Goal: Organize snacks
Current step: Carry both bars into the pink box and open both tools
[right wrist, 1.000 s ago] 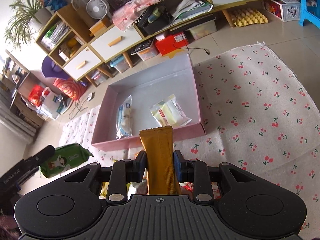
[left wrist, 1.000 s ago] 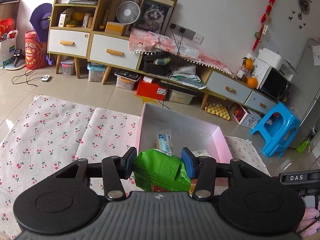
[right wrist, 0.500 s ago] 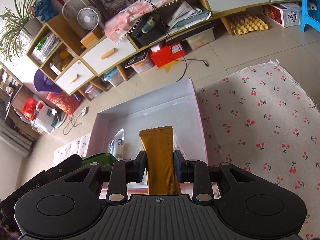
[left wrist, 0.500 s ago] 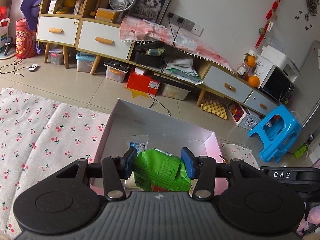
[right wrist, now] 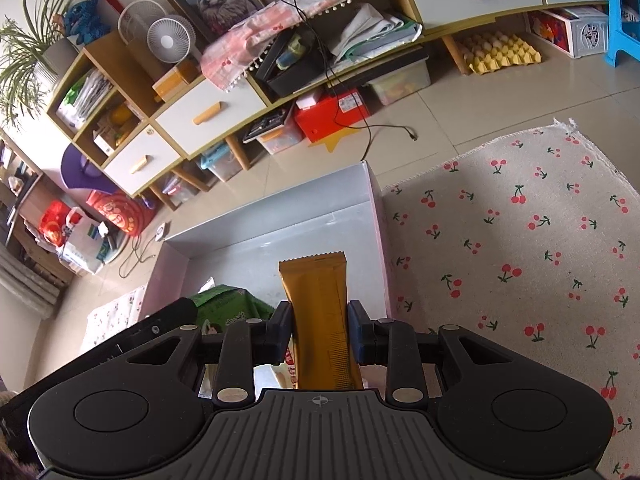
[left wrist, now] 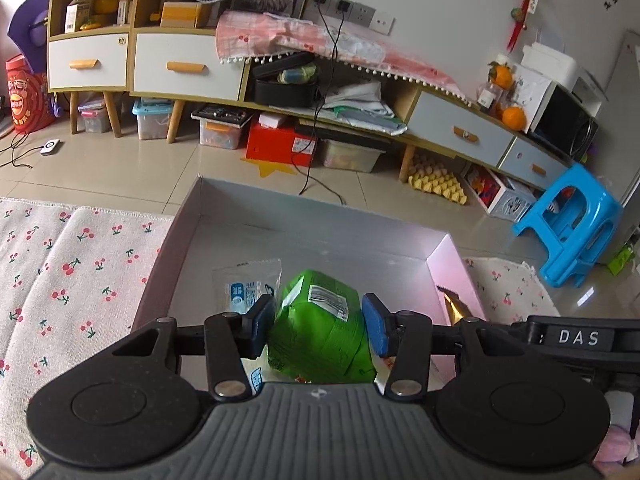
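Green foil fills the gap between the blue pads of the left gripper point(left wrist: 319, 322), whose jaws are clamped on a green snack pouch point(left wrist: 320, 334) with a barcode panel on its upper face. The pouch hangs over the near part of a shallow pink box point(left wrist: 454, 264) with a pale grey floor, which lies on a cherry-print cloth point(left wrist: 72, 272) spread over the tiled floor. Just beyond the pouch, on the box floor, lies a clear packet with blue print point(left wrist: 246, 290). At the right edge of this view the toothed tip of a gold wrapper shows beside the box's right wall, next to the black body of the other tool. In the right wrist view, the right gripper point(right wrist: 319, 330) has its jaws closed narrowly on a long gold snack bar point(right wrist: 318, 312), which stands up along the fingers and points toward the far wall of the box. The bar hangs above the box's right half, close to the pink right wall. To its left the green pouch appears again inside the box outline, partly hidden by the left tool. Under the right fingers a white packet with red print point(right wrist: 289, 368) lies on the box floor, mostly covered. Beyond the box stand low wooden cabinets point(left wrist: 168, 64) with white drawers, and a blue plastic stool point(left wrist: 568, 232) stands off to the right on the tiles.
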Available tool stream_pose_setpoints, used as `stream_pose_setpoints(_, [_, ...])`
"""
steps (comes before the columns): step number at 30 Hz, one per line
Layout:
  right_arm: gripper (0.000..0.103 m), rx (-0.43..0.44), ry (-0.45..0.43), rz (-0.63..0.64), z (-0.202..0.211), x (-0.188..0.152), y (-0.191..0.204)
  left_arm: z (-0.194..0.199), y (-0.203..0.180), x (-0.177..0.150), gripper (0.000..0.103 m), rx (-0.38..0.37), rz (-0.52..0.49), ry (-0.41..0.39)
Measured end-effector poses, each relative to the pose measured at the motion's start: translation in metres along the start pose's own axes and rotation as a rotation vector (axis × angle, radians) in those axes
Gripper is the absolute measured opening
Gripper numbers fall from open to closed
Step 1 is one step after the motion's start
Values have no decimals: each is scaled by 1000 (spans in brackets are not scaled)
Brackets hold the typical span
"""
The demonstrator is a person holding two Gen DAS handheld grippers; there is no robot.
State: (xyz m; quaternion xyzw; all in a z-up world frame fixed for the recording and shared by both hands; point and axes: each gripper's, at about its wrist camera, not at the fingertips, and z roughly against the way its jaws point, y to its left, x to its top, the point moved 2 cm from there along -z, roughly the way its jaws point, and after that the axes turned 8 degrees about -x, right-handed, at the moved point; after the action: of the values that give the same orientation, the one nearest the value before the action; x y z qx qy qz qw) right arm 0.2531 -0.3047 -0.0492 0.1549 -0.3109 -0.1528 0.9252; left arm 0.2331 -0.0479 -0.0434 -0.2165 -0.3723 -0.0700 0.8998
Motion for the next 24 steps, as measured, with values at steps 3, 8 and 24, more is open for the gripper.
stream_pose_setpoints(3, [28, -2, -7, -2, -2, -1, 1, -3, 4, -3, 40, -8, 25, 28])
stream_pose_setpoints(8, [29, -2, -23, 3, -2, -1, 3, -8, 3, 1, 40, -9, 38, 41])
stream_pose_setpoints(24, [62, 33, -26, -44, 22, 1, 4, 7, 0, 5, 78, 21, -12, 73])
